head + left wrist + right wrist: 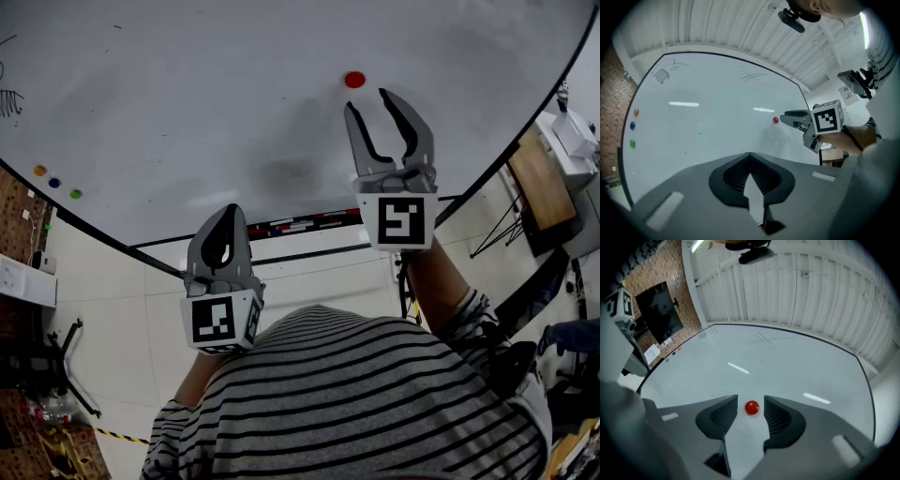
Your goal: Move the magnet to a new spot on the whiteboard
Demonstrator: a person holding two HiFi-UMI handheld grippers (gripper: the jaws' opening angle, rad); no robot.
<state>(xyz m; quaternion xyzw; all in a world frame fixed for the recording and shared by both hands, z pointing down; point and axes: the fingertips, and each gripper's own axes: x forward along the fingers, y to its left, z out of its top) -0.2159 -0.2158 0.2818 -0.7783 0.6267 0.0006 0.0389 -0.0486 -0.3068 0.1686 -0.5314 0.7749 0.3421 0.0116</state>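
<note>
Right hand-held gripper (367,100), jaws apart, magnet (354,80) just ahead

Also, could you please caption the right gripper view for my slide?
Open right claw aimed at red magnet on the whiteboard.

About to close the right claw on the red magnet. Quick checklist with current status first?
1. Right claw open: ok.
2. Red magnet lined up in the gap between its jaws: ok.
3. Magnet gripped: not ok; the tips stop short of it.
4. Left claw shut, empty, well away from the magnet: ok.
5. Bare whiteboard around the magnet for a new spot: ok.
</note>
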